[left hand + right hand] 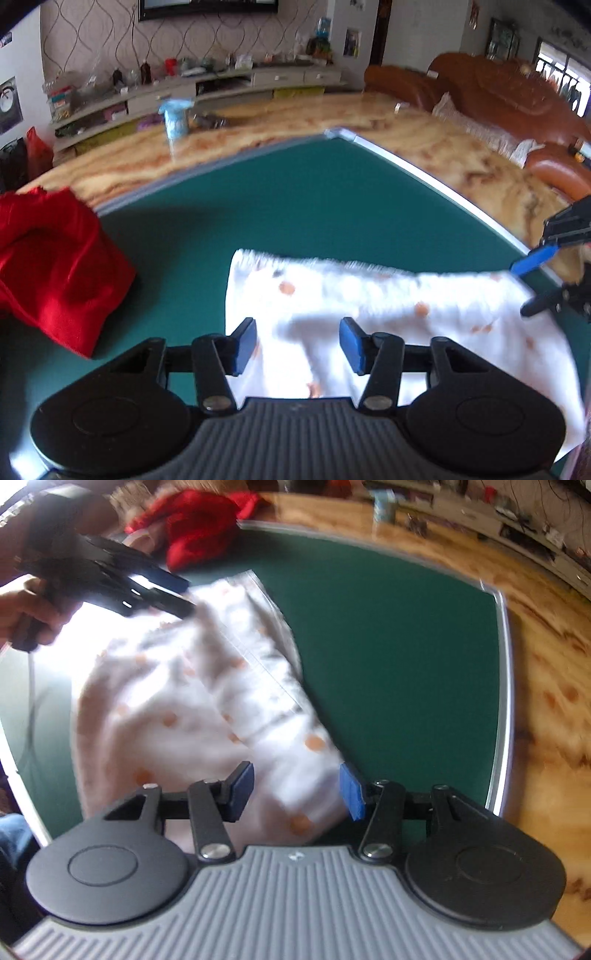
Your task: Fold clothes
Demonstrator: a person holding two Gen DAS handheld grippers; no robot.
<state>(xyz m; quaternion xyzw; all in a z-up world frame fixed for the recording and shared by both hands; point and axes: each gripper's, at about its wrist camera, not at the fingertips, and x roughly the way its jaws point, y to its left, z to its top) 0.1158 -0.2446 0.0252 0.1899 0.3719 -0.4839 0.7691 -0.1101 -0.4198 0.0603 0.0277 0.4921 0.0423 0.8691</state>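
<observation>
A white garment with orange dots [369, 295] lies spread on the green table [295, 192]. My left gripper [299, 345] hovers over the garment's near left part, jaws open, the cloth showing beneath and between the blue pads without being pinched. In the right wrist view the same garment [192, 701] runs diagonally, and my right gripper [296, 792] stands open over its near end. The right gripper [532, 280] also shows at the cloth's far right corner, the left gripper [177, 594] at the upper left, held by a hand [22, 616]. A red garment [55, 273] lies crumpled at the left.
The table has a metal rim [424, 173] and a wood-patterned surface [258, 118] beyond it, where a blue-and-white container [175, 122] stands. A brown sofa [498, 92] is at the right and a long cabinet [221, 85] at the back. The red garment [199, 528] lies near the table's far corner.
</observation>
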